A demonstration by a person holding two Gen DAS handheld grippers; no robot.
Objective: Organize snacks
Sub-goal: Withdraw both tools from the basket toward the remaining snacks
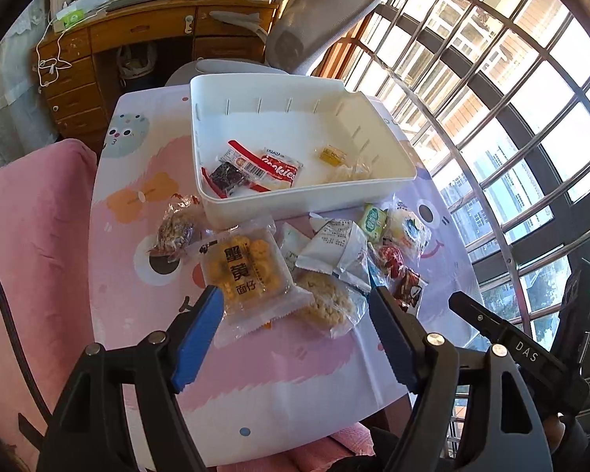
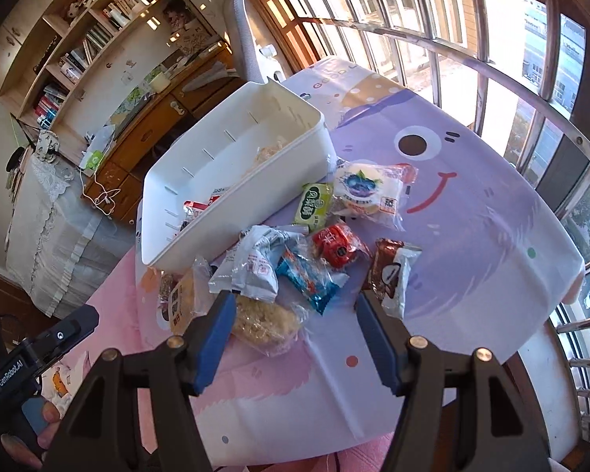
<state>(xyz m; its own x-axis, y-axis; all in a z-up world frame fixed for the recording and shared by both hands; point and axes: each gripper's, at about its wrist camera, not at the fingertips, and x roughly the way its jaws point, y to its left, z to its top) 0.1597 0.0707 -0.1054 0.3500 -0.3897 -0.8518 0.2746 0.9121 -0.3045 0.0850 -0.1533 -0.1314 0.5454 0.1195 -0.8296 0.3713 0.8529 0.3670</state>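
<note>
A white bin stands on the table and holds a red-and-white cookie pack, a dark snack and a small yellow pack. Loose snacks lie in front of it: a yellow cracker pack, a rice cake, a silver-white pack, a green pack, a blueberry pastry, a red pack, a blue pack and a brown pack. My left gripper is open above the cracker pack and rice cake. My right gripper is open over the rice cake and blue pack.
The table wears a pink and purple cartoon cloth. A pink cushion lies at the left. A grey office chair and a wooden desk stand behind. Barred windows run along the right.
</note>
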